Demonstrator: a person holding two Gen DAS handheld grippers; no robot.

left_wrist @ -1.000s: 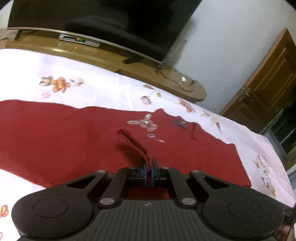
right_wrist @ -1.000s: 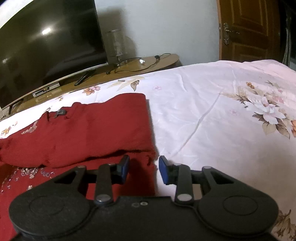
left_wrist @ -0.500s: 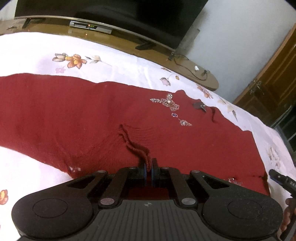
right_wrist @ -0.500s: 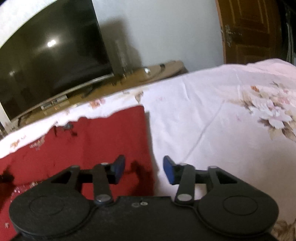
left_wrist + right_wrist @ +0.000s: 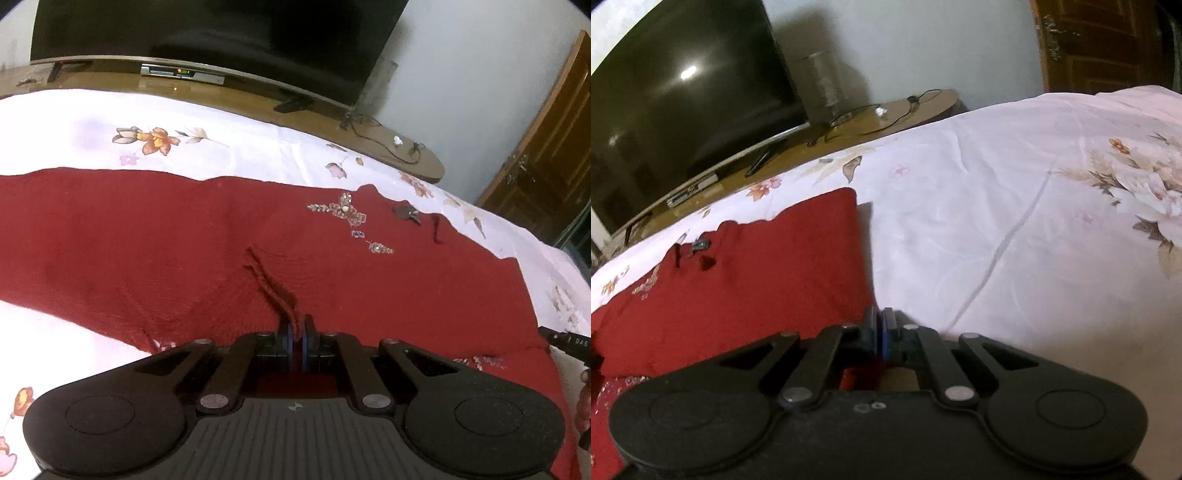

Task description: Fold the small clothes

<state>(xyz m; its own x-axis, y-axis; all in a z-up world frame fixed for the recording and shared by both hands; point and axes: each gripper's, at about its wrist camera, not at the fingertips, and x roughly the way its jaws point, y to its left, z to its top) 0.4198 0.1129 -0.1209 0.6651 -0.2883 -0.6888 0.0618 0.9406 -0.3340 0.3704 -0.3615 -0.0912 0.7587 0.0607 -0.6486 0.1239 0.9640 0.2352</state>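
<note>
left gripper (image 5: 296, 341): clamped on a ridge of the beaded dark-red knit garment (image 5: 184, 240)
right gripper (image 5: 881, 334): just closed at garment's right edge
risk: thin bite, edge could slip free

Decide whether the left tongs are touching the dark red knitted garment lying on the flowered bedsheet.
Touching. The left wrist view shows the left tongs shut on a pinched ridge of the dark red knitted garment, its fabric running straight in between the pads.

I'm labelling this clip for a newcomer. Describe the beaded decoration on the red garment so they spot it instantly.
Start at the white floral bedsheet in front of the big black television. A dark red knitted garment lies spread across it. Near its far edge, toward the right, sits a silvery beaded flower motif, the only sparkling patch on plain red cloth.
</note>
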